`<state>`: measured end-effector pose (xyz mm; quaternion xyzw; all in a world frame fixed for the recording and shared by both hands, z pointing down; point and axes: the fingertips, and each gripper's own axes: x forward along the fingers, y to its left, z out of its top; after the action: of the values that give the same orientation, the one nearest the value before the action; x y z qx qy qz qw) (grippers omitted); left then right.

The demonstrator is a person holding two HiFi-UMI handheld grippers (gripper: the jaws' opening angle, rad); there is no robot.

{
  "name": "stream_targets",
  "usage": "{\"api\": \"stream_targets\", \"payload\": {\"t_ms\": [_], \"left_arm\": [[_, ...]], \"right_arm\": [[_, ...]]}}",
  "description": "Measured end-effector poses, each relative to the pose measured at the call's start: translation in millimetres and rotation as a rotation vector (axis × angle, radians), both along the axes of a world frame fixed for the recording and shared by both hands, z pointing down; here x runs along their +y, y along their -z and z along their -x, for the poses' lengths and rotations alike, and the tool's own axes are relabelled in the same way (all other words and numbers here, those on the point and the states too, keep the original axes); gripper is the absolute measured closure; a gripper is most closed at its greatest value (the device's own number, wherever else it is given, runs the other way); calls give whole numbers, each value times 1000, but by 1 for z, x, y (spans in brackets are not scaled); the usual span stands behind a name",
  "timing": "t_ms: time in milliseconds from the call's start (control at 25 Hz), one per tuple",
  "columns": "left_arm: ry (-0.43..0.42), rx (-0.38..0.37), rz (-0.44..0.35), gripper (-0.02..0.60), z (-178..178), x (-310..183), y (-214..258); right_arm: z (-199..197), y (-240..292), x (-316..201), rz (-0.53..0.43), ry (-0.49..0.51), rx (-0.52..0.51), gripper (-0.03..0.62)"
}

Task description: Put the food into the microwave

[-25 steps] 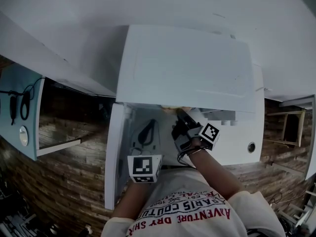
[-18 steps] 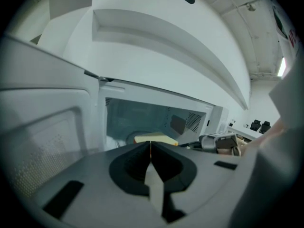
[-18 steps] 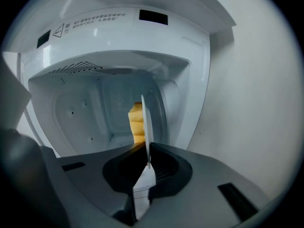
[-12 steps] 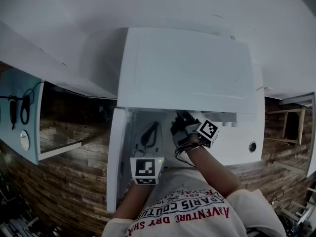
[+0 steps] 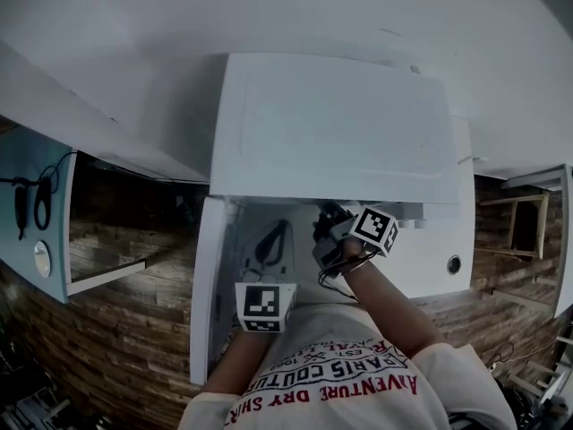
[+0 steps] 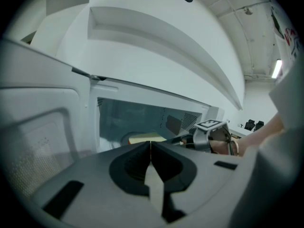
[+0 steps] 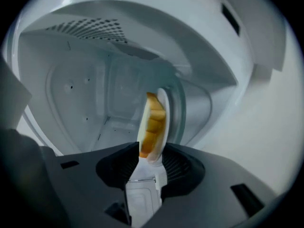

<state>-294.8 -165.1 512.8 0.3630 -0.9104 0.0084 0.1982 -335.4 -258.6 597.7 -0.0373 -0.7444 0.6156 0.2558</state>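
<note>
A white microwave stands with its door swung open to the left. My right gripper reaches into the cavity. In the right gripper view its jaws are opening, and the rim of a white plate with yellow food still sits between them, over the glass turntable. From the left gripper view the plate shows inside the cavity with my right gripper beside it. My left gripper is shut with nothing in it and hangs in front of the opening.
A round knob sits on the microwave's right front panel. To the left are a wood-lined niche and a blue panel with hanging cables. Wood-plank wall runs below and to the right.
The yellow food seen at the cavity's mouth a second ago is now hidden inside. My right gripper has rolled and sits slightly deeper. My left gripper has barely moved.
</note>
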Motion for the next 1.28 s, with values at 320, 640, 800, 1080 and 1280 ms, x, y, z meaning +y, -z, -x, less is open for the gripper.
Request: {"api": "stream_targets", "payload": {"t_ms": [320, 640, 800, 1080, 1280], "left_arm": [[1, 16, -41, 574, 0, 3, -4], [15, 15, -35, 574, 3, 9, -4], [8, 13, -30, 574, 3, 8, -3], [10, 28, -15, 574, 3, 8, -7], [8, 19, -1, 574, 0, 8, -4]], "right_arm": [[-10, 4, 15, -295, 285, -65, 375], [-30, -18, 23, -891, 799, 12, 375], [-38, -27, 15, -953, 864, 83, 375], [-41, -32, 10, -1053, 880, 113, 387], [-47, -24, 6, -1079, 828, 108, 426]]}}
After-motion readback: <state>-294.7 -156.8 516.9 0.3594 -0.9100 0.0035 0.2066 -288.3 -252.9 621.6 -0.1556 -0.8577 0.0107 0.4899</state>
